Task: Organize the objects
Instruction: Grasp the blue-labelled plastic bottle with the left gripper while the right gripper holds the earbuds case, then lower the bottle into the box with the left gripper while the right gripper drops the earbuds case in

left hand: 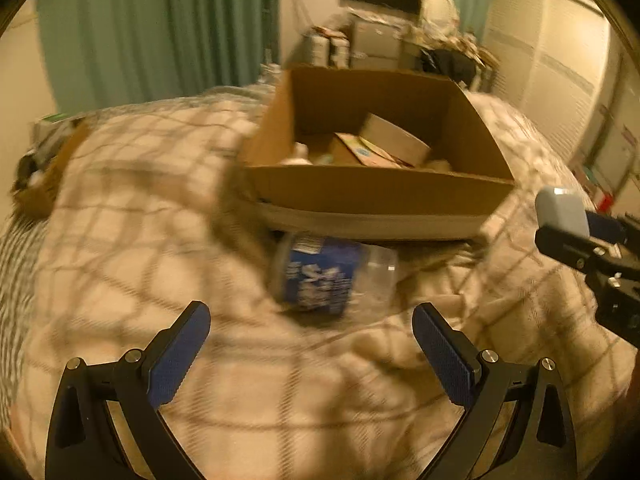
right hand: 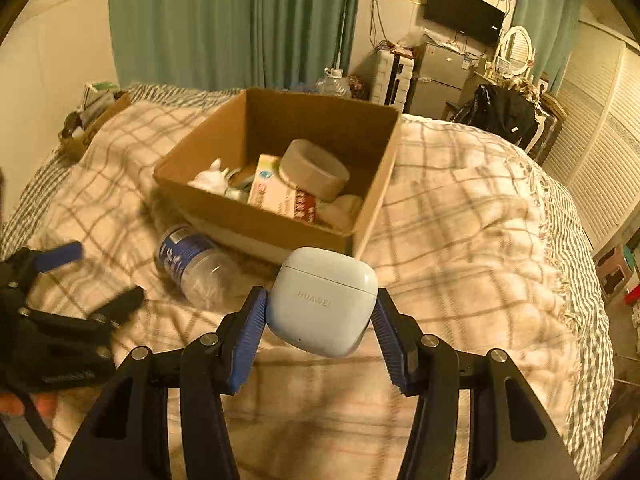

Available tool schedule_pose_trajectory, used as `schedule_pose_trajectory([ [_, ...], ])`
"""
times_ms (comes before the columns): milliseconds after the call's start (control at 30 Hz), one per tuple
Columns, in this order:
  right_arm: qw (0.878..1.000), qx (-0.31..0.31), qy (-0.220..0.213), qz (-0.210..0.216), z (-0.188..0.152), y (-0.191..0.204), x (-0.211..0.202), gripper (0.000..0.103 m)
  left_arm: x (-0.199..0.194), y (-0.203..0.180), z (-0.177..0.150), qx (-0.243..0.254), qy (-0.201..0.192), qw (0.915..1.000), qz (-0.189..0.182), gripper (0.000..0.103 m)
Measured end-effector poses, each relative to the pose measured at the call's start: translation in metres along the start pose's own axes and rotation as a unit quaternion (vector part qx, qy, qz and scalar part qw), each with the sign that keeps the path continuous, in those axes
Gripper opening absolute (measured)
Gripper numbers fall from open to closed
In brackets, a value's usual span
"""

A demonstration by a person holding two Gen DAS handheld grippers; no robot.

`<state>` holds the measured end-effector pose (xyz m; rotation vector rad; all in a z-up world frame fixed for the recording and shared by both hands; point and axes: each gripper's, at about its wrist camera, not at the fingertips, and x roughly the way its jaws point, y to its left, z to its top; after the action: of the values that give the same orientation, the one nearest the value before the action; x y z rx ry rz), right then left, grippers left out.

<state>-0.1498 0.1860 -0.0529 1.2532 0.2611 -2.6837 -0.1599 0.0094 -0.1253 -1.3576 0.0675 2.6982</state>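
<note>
An open cardboard box (right hand: 256,216) sits on the checked blanket and holds a tape roll (right hand: 316,168), a small carton (right hand: 272,192) and white items. It also shows in the left wrist view (left hand: 360,192). A clear plastic bottle with a blue label (left hand: 320,276) lies on its side in front of the box, also in the right wrist view (right hand: 192,264). My left gripper (left hand: 312,316) is open and empty, just short of the bottle. My right gripper (right hand: 320,300) is shut on a pale blue earbud case (right hand: 322,300), held above the blanket near the box's front corner; the case also shows in the left wrist view (left hand: 562,212).
The bed's checked blanket (right hand: 460,240) spreads all around. A smaller box of items (right hand: 92,120) sits at the bed's far left edge. Green curtains (right hand: 224,20), a fridge (right hand: 440,76), a wall TV and shuttered doors stand beyond the bed.
</note>
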Motion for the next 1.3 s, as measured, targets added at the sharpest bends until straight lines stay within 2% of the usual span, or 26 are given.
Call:
schedule_pose_trajectory([
  [133,1.000,0.007,0.008,0.010,-0.004,-0.005,0.010,0.053,0.025,-0.012,0.011,0.041,0.025,0.9988,-0.013,0.103],
  [233,0.999,0.017,0.017,0.027,-0.010,-0.010,0.021,0.053,0.039,-0.015,0.017,0.055,0.034,0.9979,-0.005,0.103],
  [400,0.998,0.028,0.027,0.048,-0.011,-0.014,0.029,0.053,0.061,-0.009,0.024,0.035,0.062,0.9974,-0.013,0.103],
  [600,0.998,0.032,0.046,0.041,-0.011,-0.013,0.041,0.053,0.080,-0.006,0.029,0.022,0.077,0.9965,-0.023,0.103],
  [667,0.998,0.030,0.049,0.036,-0.011,-0.011,0.043,0.053,0.087,-0.001,0.033,0.003,0.083,0.9958,-0.039,0.103],
  [767,0.998,0.034,0.052,0.026,-0.013,-0.012,0.044,0.053,0.093,0.004,0.034,-0.014,0.090,0.9947,-0.048,0.098],
  [867,0.998,0.037,0.052,0.020,-0.015,-0.012,0.043,0.053,0.082,0.002,0.030,-0.006,0.080,0.9957,-0.047,0.097],
  [1000,0.998,0.035,0.044,0.014,-0.015,-0.008,0.034,0.053,0.057,-0.001,0.024,-0.002,0.062,0.9977,-0.025,0.096],
  [1100,0.999,0.031,0.035,0.015,-0.015,-0.004,0.023,0.053,0.028,0.000,0.019,-0.011,0.036,0.9990,-0.026,0.096],
  [1167,0.999,0.029,0.029,0.016,-0.014,-0.001,0.014,0.053,0.001,0.000,0.016,-0.012,0.000,0.9997,-0.021,0.096],
  [1300,0.999,0.025,0.014,0.015,-0.013,0.006,-0.007,0.053,-0.039,-0.001,0.014,-0.012,-0.042,0.9988,-0.022,0.096],
])
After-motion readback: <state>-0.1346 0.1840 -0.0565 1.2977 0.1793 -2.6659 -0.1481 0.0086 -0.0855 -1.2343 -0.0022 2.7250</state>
